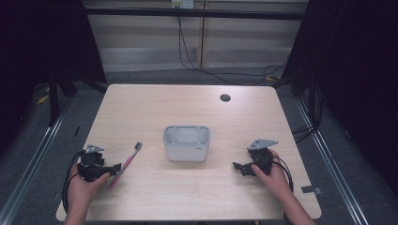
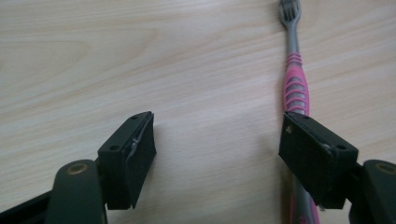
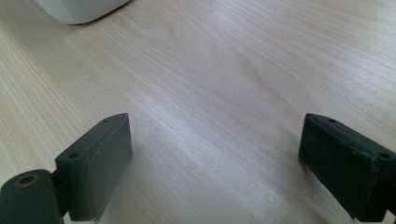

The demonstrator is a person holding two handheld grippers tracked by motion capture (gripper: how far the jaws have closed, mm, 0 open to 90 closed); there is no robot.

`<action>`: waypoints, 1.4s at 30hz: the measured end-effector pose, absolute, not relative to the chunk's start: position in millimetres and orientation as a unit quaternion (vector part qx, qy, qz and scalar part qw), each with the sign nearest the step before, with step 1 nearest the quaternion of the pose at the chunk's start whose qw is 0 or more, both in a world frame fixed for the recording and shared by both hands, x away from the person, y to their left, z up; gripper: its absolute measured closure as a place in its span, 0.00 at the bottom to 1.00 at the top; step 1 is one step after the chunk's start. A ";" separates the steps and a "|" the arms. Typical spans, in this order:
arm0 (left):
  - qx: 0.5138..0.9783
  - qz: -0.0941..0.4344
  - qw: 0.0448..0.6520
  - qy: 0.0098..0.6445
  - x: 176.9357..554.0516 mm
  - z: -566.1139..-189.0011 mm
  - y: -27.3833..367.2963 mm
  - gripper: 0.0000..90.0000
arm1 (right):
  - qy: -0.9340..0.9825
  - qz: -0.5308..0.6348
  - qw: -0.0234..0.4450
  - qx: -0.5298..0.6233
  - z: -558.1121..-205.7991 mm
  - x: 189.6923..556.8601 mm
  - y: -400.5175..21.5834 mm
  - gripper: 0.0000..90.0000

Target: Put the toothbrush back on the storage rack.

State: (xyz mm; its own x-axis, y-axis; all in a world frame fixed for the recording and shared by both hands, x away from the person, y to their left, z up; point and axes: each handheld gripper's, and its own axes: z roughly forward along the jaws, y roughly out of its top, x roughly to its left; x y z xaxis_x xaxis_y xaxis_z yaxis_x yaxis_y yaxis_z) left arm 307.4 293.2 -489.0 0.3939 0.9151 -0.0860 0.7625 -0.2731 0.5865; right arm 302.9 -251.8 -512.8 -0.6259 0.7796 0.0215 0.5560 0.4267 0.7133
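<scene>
The left gripper [image 2: 217, 154] rests low on the counter [image 1: 197, 192], fingers [image 2: 133, 154] spread wide with nothing between them. The pink toothbrush [image 2: 296, 88] lies flat, its handle running under the right-hand finger, seemingly touching it. The right gripper [image 3: 215, 163] also has its fingers wide apart over bare wood. The white caddy [image 1: 186, 142] beyond them carries a small front label, too blurred to read.

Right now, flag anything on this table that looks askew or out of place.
The pink toothbrush lies flat on the table, aslant, outside the white holder. The left gripper is open, one jaw over its handle. Nothing spilled or broken.
</scene>
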 end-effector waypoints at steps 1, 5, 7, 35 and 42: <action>0.790 0.131 0.276 0.532 308.6 -488.3 291.5 0.30 | 0.830 0.353 0.159 0.403 -512.8 302.9 -251.8 0.10; 0.797 0.120 0.260 0.532 316.3 -483.9 285.8 0.32 | 0.830 0.353 0.159 0.402 -512.8 302.9 -251.8 0.10; 0.798 0.121 0.257 0.531 317.8 -482.7 284.7 0.33 | 0.830 0.353 0.159 0.402 -512.9 303.1 -251.8 0.10; 0.835 0.058 0.213 0.504 342.8 -465.5 238.1 0.51 | 0.830 0.353 0.159 0.403 -512.8 302.9 -251.8 0.10; 0.840 0.046 0.201 0.502 345.1 -468.5 233.0 0.58 | 0.830 0.353 0.159 0.402 -512.8 303.0 -251.8 0.10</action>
